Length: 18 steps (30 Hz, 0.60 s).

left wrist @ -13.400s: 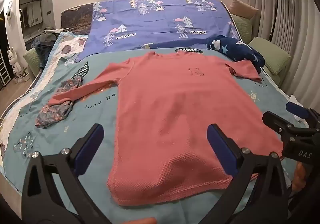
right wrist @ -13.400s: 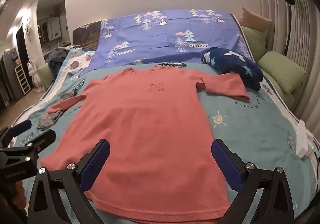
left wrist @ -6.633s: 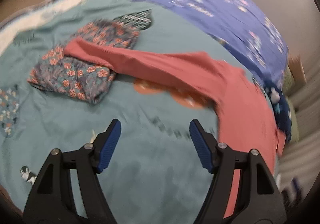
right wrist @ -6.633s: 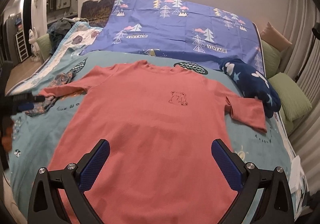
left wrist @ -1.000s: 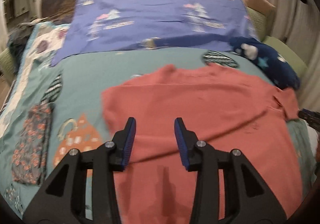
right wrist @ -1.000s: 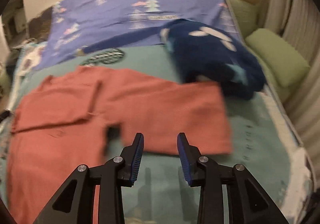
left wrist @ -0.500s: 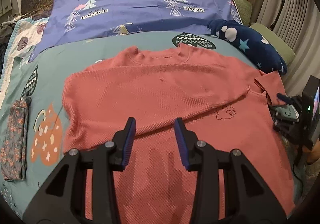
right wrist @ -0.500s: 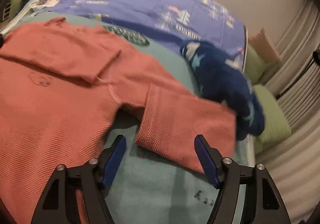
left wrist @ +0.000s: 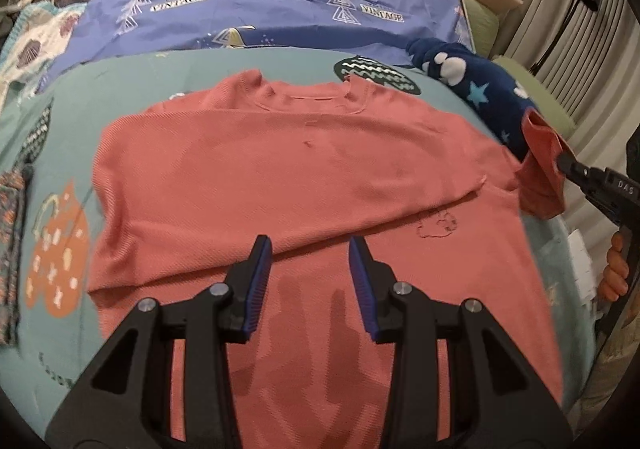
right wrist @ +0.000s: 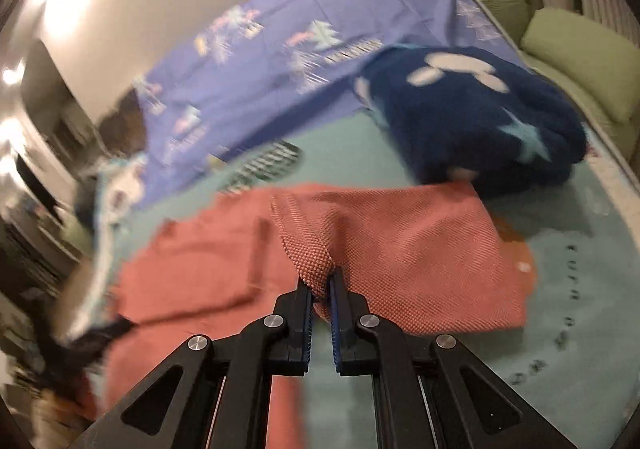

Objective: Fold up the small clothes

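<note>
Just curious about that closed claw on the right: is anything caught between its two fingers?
Yes. In the right wrist view, the right claw pinches a bunched fold of the salmon shirt's sleeve; the left wrist view shows the sleeve lifted.

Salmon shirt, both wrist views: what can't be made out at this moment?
- Shirt hem: left wrist view, cut off by the bottom edge behind the left gripper.
- Pinched sleeve edge: right wrist view, hidden inside the right gripper.
- Room at left: right wrist view, motion-blurred.

Waffle-knit matt cloth shirt [left wrist: 280, 177]; fuzzy fleece blanket [right wrist: 480, 117]; ribbed blue pads [left wrist: 258, 285]
</note>
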{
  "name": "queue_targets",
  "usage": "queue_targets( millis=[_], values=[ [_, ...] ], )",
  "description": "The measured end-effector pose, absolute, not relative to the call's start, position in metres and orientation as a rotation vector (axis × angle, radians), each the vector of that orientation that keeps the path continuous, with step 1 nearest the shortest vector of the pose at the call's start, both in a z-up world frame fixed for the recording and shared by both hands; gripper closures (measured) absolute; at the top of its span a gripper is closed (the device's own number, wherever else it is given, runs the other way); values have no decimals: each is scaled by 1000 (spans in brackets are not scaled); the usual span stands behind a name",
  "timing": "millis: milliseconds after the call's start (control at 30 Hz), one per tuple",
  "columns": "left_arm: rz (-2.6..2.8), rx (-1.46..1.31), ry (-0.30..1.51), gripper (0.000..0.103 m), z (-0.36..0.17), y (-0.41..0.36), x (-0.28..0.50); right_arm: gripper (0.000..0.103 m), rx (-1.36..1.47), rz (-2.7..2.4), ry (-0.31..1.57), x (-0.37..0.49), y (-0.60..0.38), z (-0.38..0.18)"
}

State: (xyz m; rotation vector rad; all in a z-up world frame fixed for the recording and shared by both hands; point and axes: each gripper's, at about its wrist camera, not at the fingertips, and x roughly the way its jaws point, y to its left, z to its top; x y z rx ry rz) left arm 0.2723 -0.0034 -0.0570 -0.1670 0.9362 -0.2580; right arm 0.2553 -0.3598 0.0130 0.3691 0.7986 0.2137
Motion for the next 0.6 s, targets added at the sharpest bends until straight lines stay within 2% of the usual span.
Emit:
queue_targets(
  millis=[133,233,333,400,500,600],
  values=[
    [-308,-226,943,60,-58,-1,271,96,375,357,770,262,-311,31],
    [-335,-262,940,53,-56,3,271,96,356,464,776,270,-261,31],
    [-358,-296,930,49,-55,10,271,90,336,550,839,279,-213,11],
    [-381,-326,940,49,-57,14,272,76,286,595,941,281,-187,-12],
    [-399,-355,959,49,-60,14,277,75,226,626,1049,275,-172,-36],
    [-429,-351,977,49,-63,3,282,73,175,557,1013,259,-190,-35]
  ],
)
